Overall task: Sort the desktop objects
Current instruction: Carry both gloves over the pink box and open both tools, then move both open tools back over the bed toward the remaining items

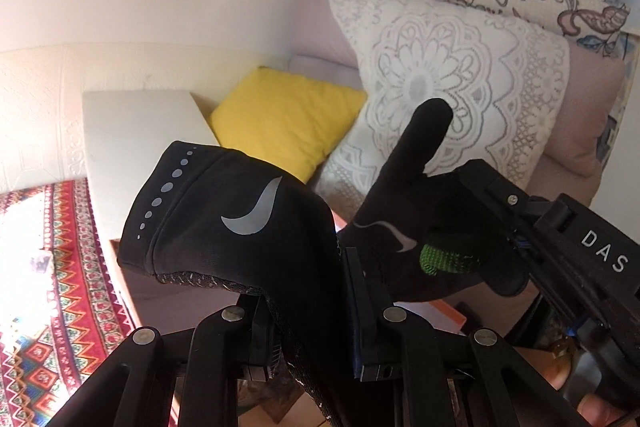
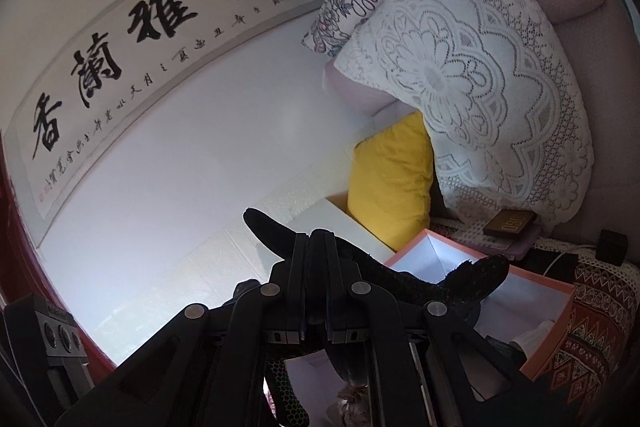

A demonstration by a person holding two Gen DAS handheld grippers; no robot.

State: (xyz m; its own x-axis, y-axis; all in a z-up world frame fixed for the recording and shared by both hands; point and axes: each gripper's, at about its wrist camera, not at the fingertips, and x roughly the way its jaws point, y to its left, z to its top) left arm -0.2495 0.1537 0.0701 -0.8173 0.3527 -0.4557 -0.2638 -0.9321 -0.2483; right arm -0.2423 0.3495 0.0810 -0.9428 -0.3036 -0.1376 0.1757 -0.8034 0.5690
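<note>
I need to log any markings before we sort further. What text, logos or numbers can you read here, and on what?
"DAS": white letters on the right gripper body.
"室雅蘭香": large brush characters on the wall calligraphy scroll.
Scroll's small side inscription and red seal: too small to read.
Digital clock: amber digits lit, sideways, not surely readable.
Black glove: grey crescent logo and dots, no words.

The open pink box (image 2: 554,337) is the landmark. Its white inside lies bare toward the back corner, giving room to come in from above. The black glove (image 2: 400,279), pinched in the right gripper (image 2: 316,259), hangs across the box's near edge. Behind the box a yellow cushion (image 2: 394,171) and a lace pillow (image 2: 472,75) close off that side. Right of the box, a small dark clock (image 2: 509,223) and a black cube (image 2: 614,246) stand on the patterned cloth (image 2: 600,331).
</note>
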